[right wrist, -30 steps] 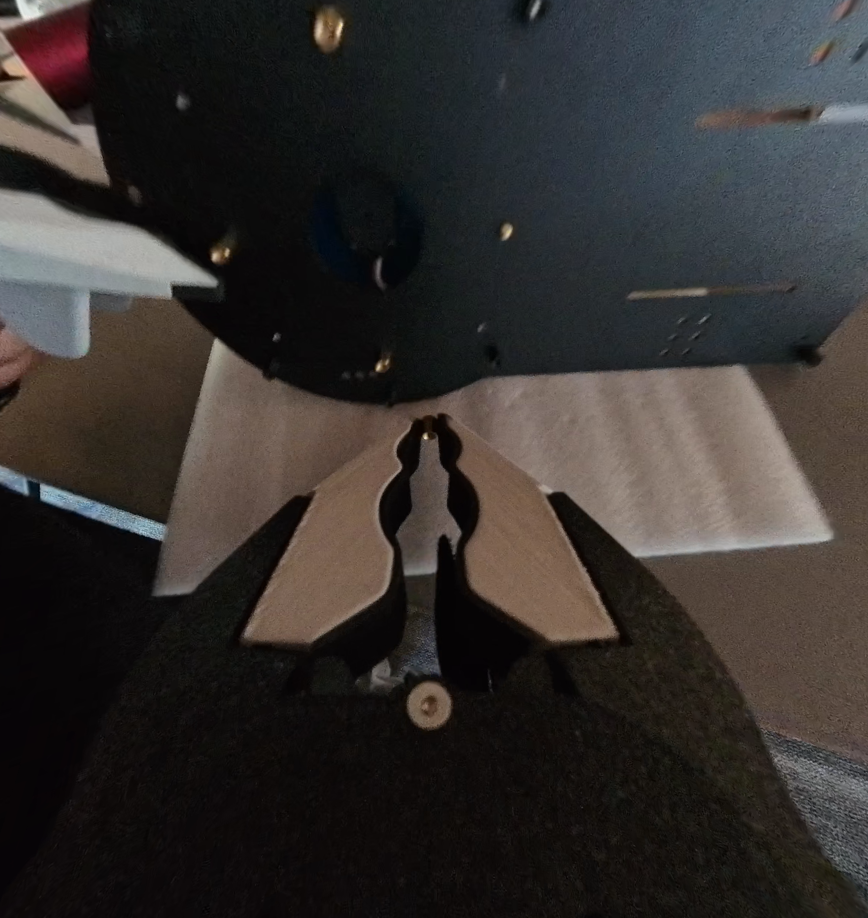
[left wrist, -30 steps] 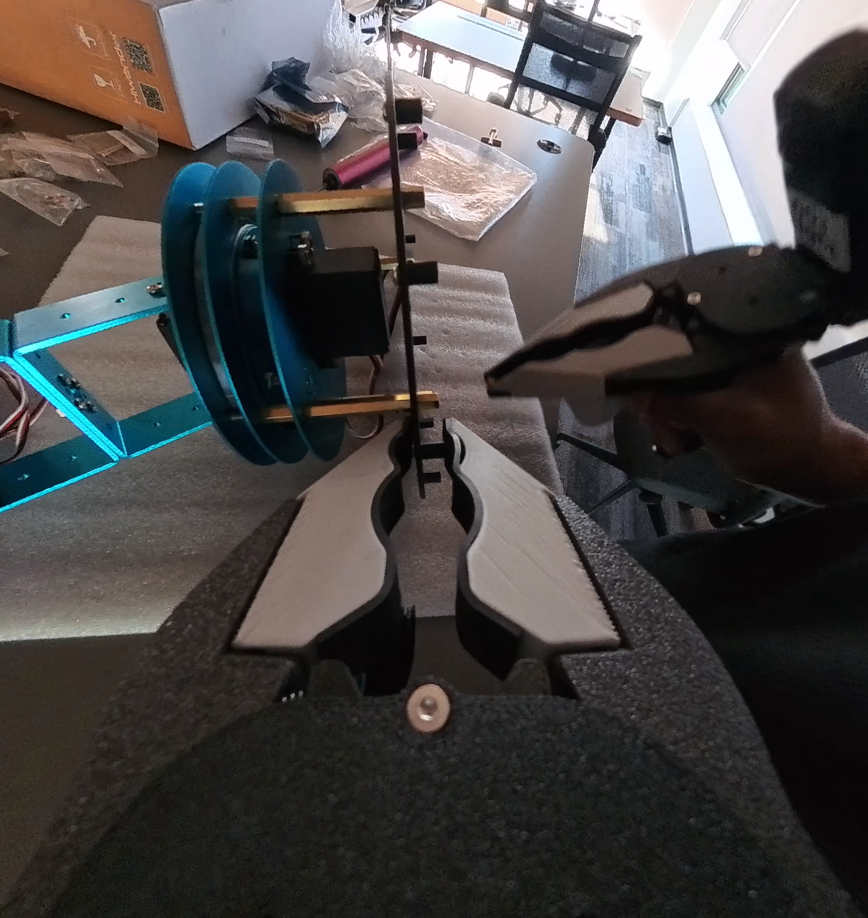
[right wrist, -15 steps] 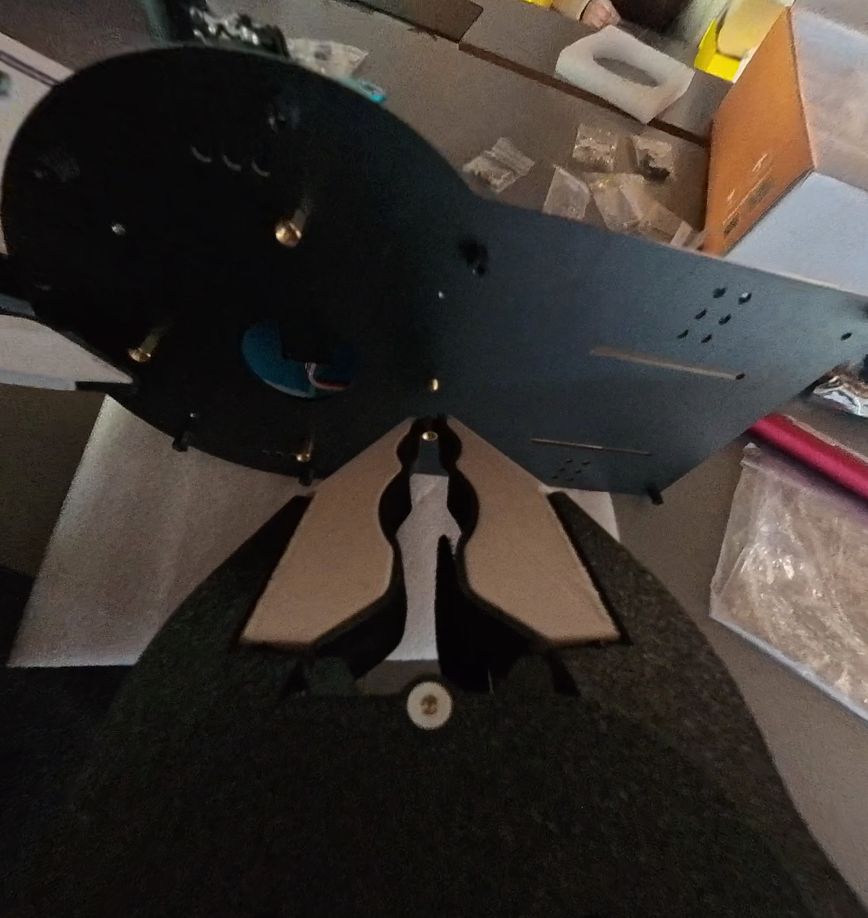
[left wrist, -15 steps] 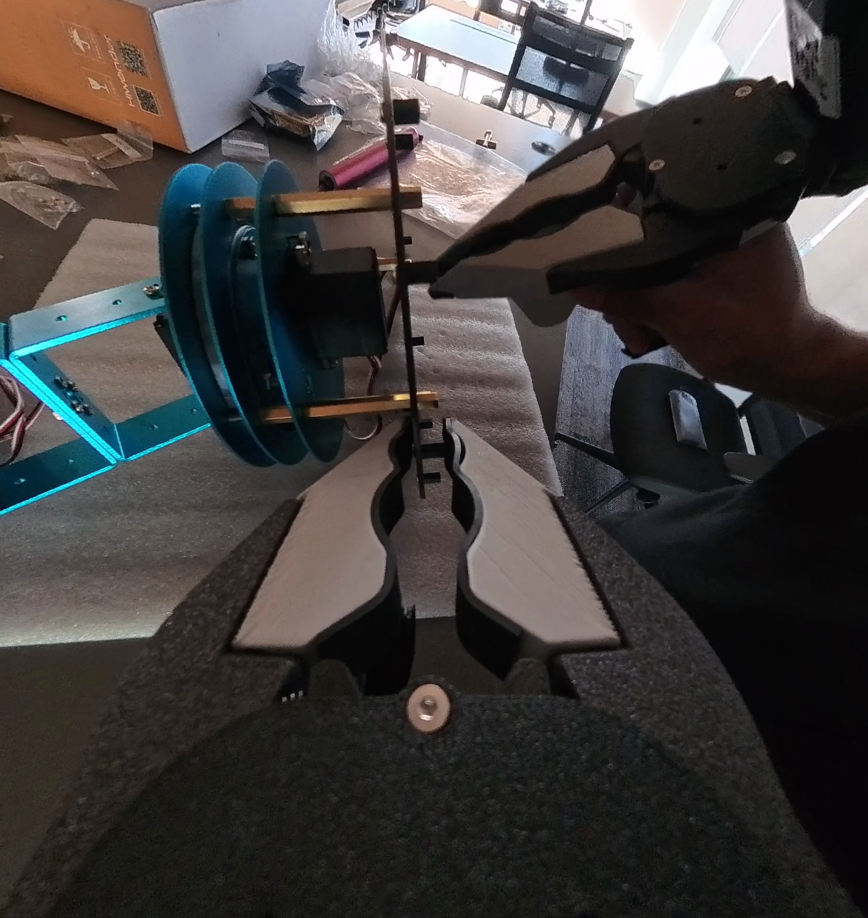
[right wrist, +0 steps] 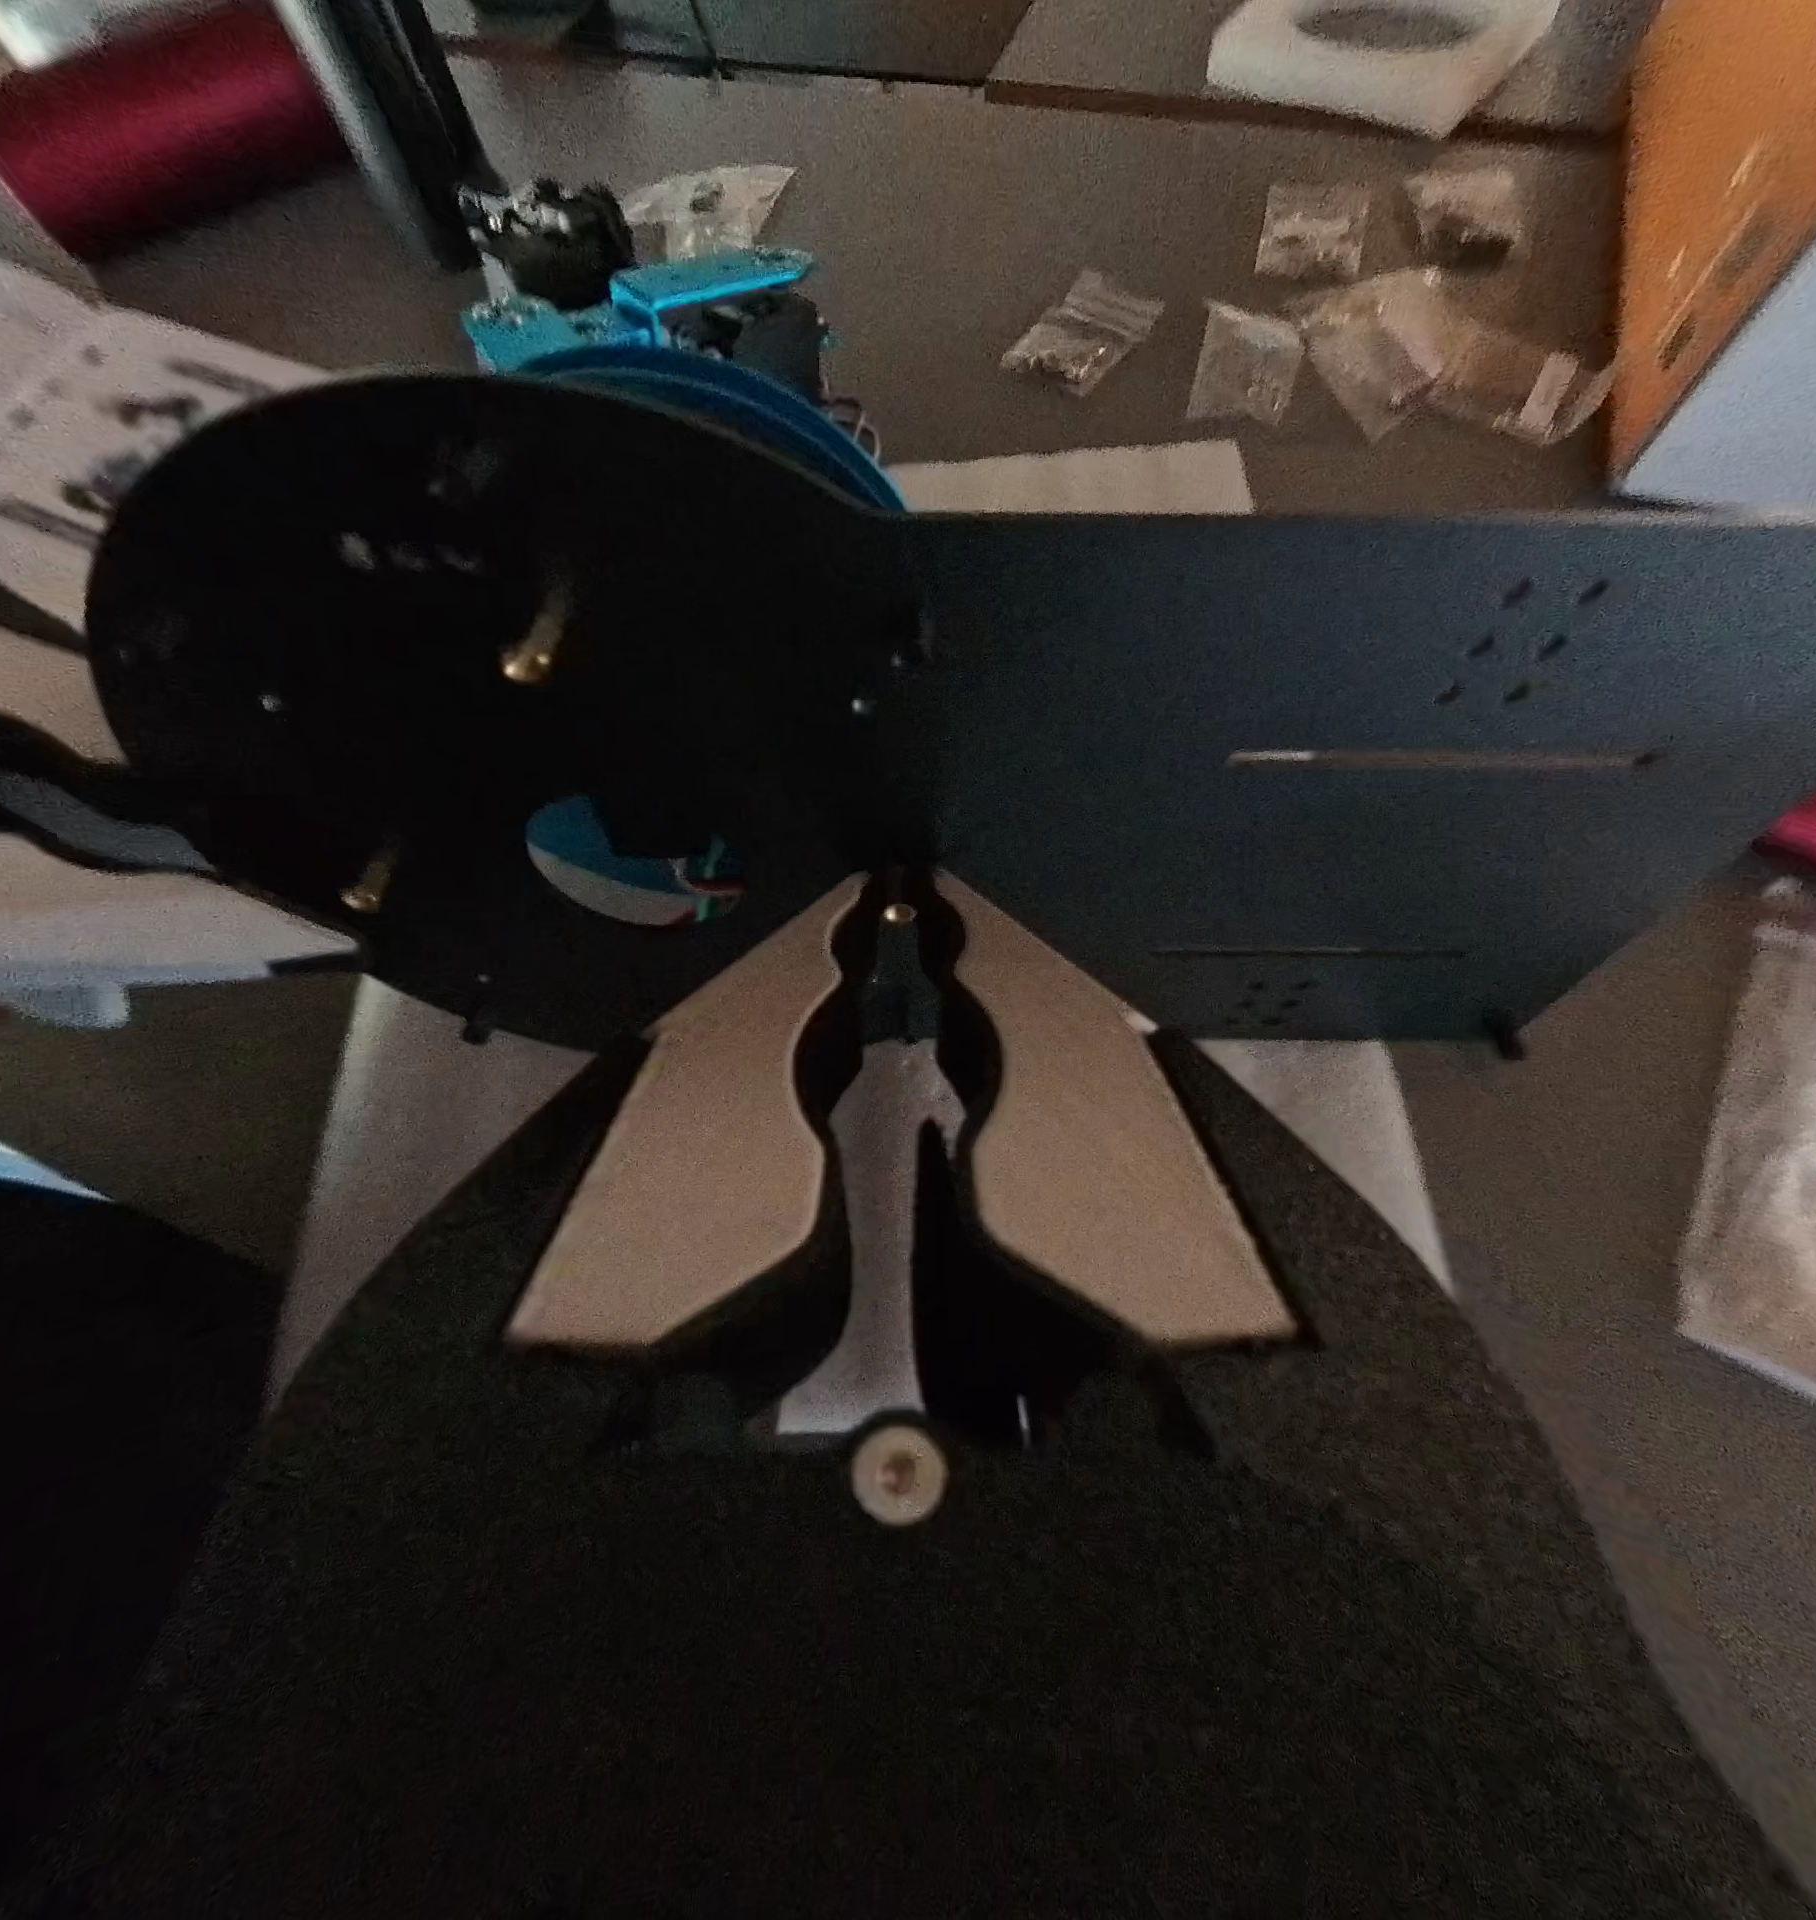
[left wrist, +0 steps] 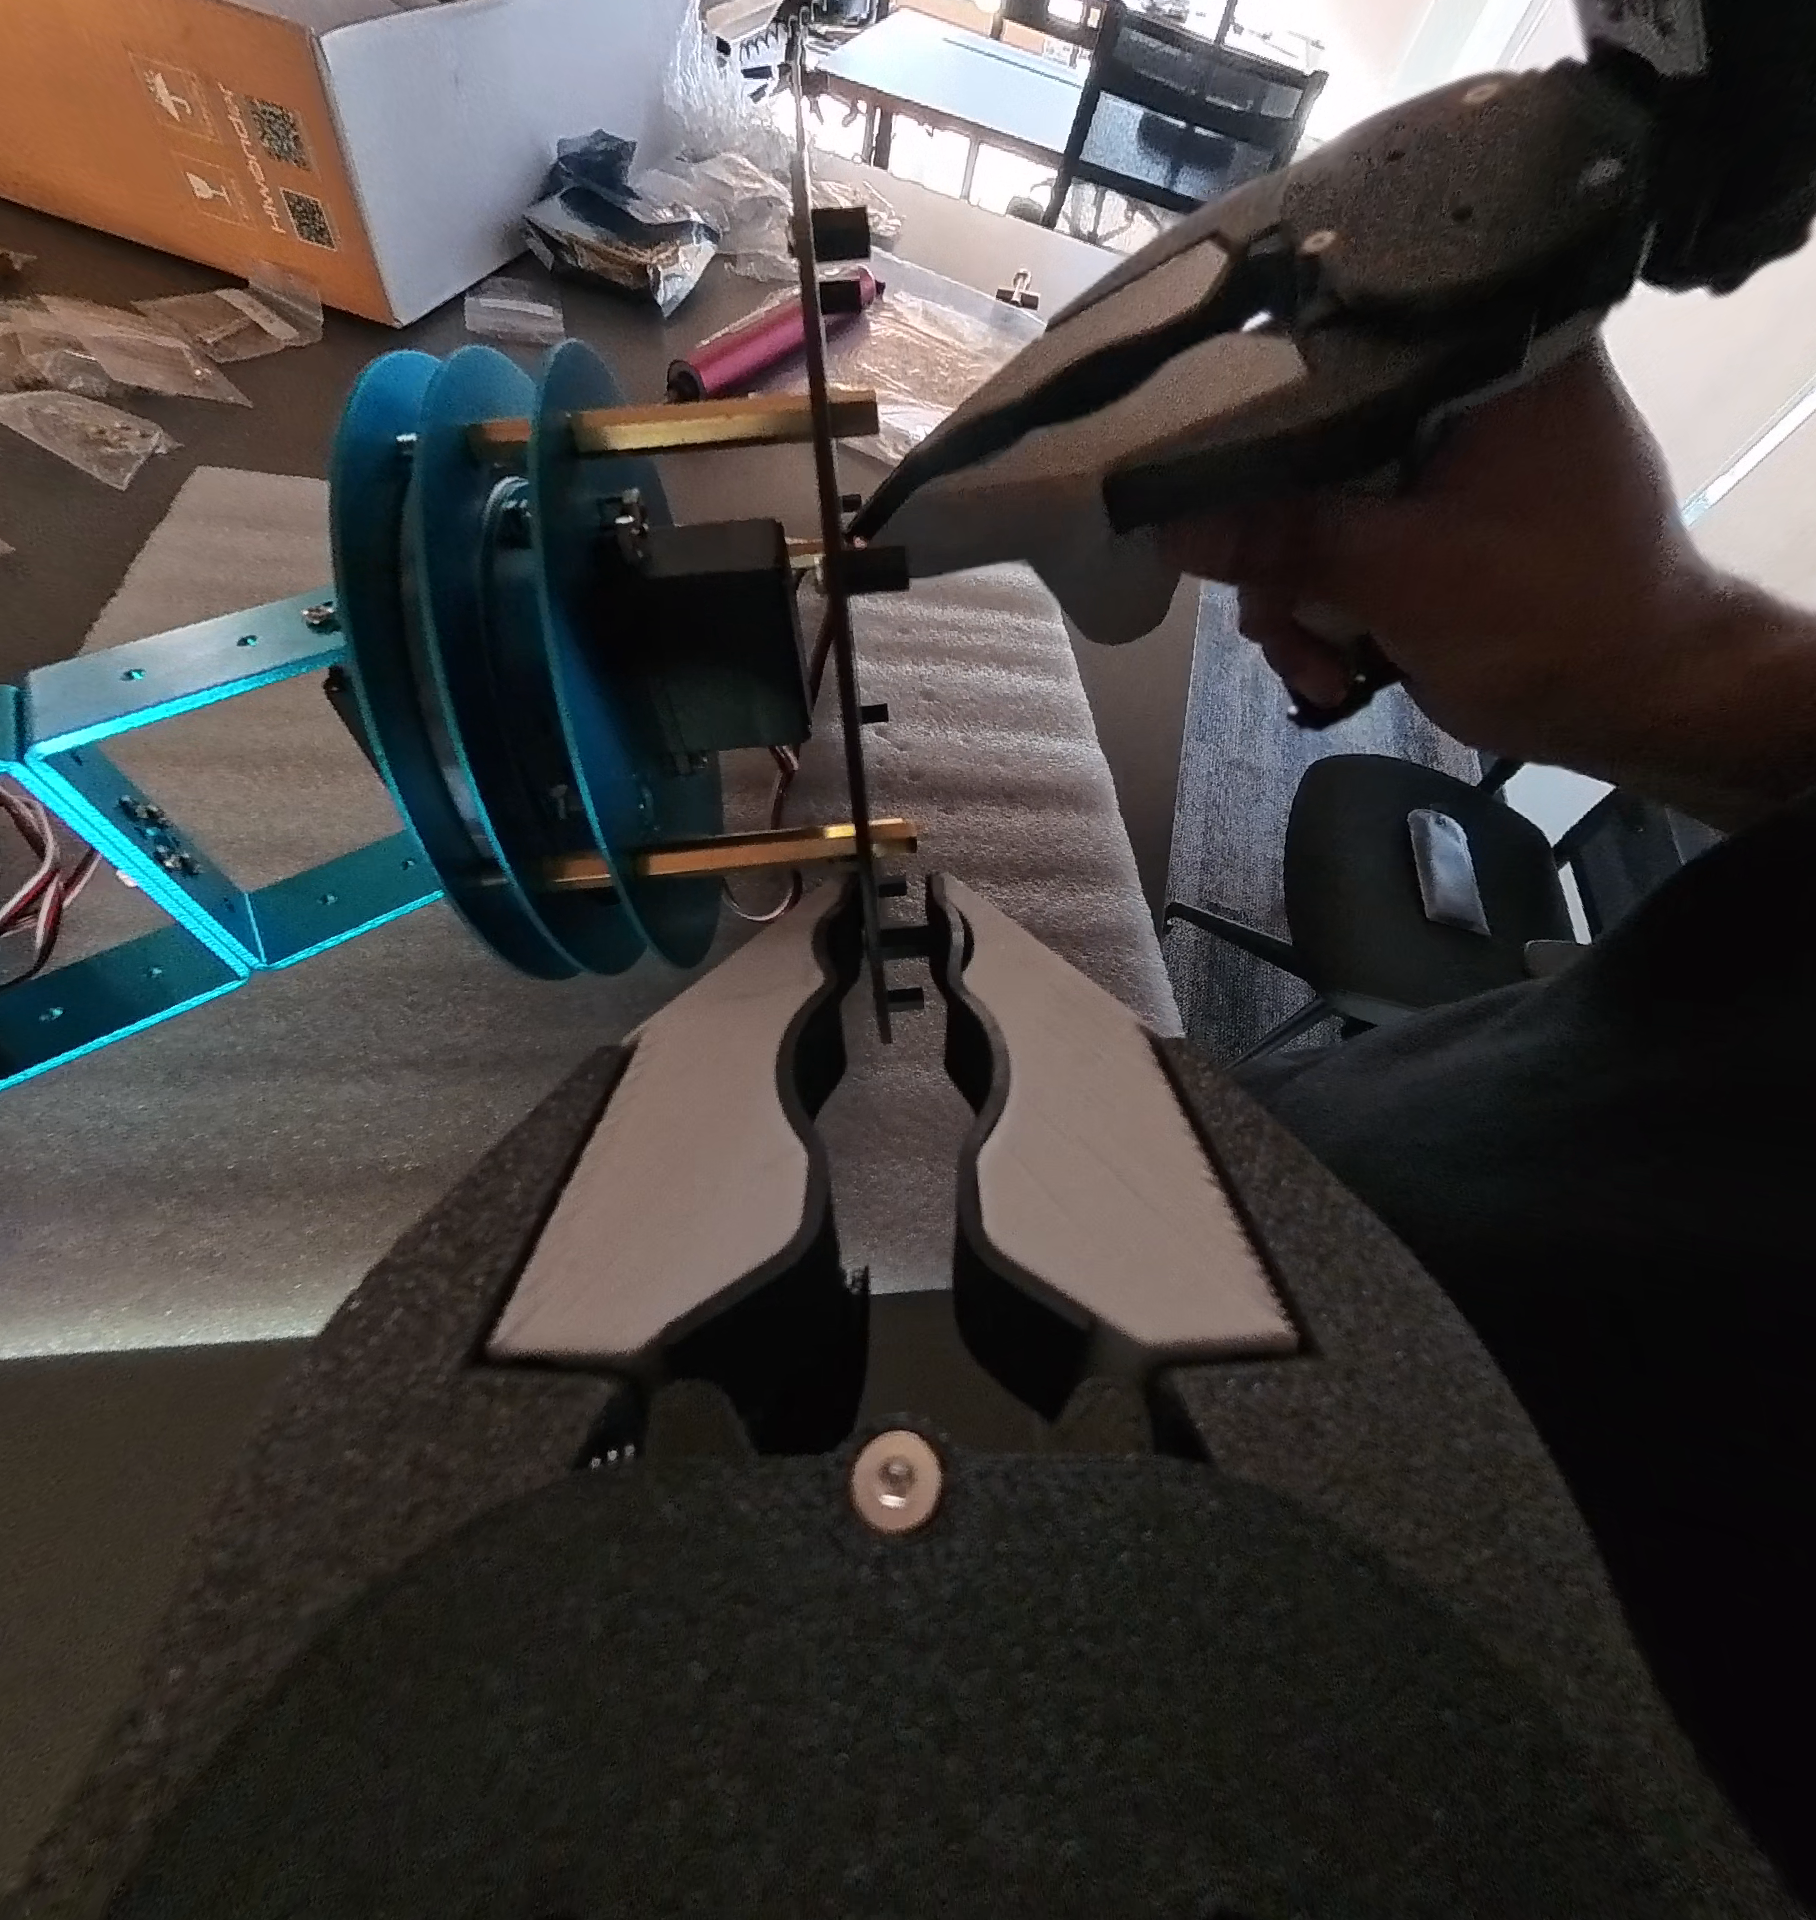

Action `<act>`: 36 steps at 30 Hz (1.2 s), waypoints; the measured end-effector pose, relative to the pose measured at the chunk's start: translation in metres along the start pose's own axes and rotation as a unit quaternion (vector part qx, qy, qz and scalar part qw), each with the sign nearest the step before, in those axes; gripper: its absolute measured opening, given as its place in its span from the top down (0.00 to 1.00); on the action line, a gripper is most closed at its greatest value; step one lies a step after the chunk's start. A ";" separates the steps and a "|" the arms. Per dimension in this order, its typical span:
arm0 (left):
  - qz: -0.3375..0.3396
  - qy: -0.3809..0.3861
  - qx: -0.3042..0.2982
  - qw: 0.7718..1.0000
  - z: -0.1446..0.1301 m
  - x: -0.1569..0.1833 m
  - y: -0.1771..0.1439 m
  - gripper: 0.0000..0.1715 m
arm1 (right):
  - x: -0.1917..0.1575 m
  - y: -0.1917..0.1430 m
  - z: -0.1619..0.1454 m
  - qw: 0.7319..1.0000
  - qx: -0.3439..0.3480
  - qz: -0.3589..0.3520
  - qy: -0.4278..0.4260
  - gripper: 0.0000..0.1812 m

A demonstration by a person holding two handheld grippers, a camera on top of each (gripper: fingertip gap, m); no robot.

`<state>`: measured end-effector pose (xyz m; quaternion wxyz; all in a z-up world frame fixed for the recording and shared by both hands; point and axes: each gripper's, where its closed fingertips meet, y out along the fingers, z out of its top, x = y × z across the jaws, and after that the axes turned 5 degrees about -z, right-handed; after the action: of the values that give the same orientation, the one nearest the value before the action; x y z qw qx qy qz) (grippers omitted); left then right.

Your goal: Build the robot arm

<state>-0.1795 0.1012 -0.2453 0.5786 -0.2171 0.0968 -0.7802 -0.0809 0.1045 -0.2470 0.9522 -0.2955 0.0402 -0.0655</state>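
My left gripper [left wrist: 891,896] is shut on the lower edge of a thin black plate [left wrist: 829,343], which stands upright and shows edge-on. Brass standoffs [left wrist: 727,421] join the plate to three blue discs [left wrist: 530,665] with a black servo [left wrist: 717,634] and a blue frame arm [left wrist: 156,790]. My right gripper [right wrist: 899,888] is shut on a small brass screw [right wrist: 896,912] and holds it against the flat face of the black plate [right wrist: 1299,665]. In the left wrist view its tip [left wrist: 868,525] touches the plate near the middle, with a hand behind it.
The assembly rests over a white foam sheet [left wrist: 987,727] on a dark table. An orange and white box [left wrist: 208,135], several small bags of parts [left wrist: 73,353], a magenta cylinder [left wrist: 769,338] and a clear bag [left wrist: 935,332] lie beyond. A chair [left wrist: 1403,894] stands past the table's right edge. Spacing between my two grippers at the tips: around 10 centimeters.
My right gripper has risen from low on the right and moved in to the plate's face with the screw. My left gripper and the plate have stayed put.
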 end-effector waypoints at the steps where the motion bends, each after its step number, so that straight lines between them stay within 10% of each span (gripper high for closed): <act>1: -0.001 0.001 0.000 1.000 0.000 0.000 0.000 0.94 | -0.001 0.000 0.000 0.999 -0.005 0.020 0.050 0.97; 6: 0.000 0.006 0.001 1.000 0.000 0.000 0.000 0.94 | -0.002 0.000 0.001 0.926 -0.017 0.129 0.355 0.97; 13: -0.005 0.009 0.004 1.000 0.000 0.000 0.000 0.94 | 0.000 -0.003 0.005 0.898 0.007 0.163 0.408 0.93; 19: -0.006 0.011 0.003 1.000 0.000 0.001 0.000 0.94 | 0.033 -0.022 0.008 0.946 0.047 0.092 0.308 0.88; 27: -0.009 0.005 0.006 1.000 0.000 0.000 0.000 0.94 | -0.010 -0.009 -0.065 0.993 -0.031 0.093 -0.061 0.89; 36: 0.001 0.009 -0.004 1.000 0.000 0.000 0.000 0.94 | 0.003 0.015 -0.069 0.992 -0.031 0.089 -0.079 0.91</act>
<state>-0.1798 0.1012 -0.2454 0.5775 -0.2117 0.1051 -0.7814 -0.0846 0.0777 -0.3120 0.9448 -0.3248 -0.0067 0.0438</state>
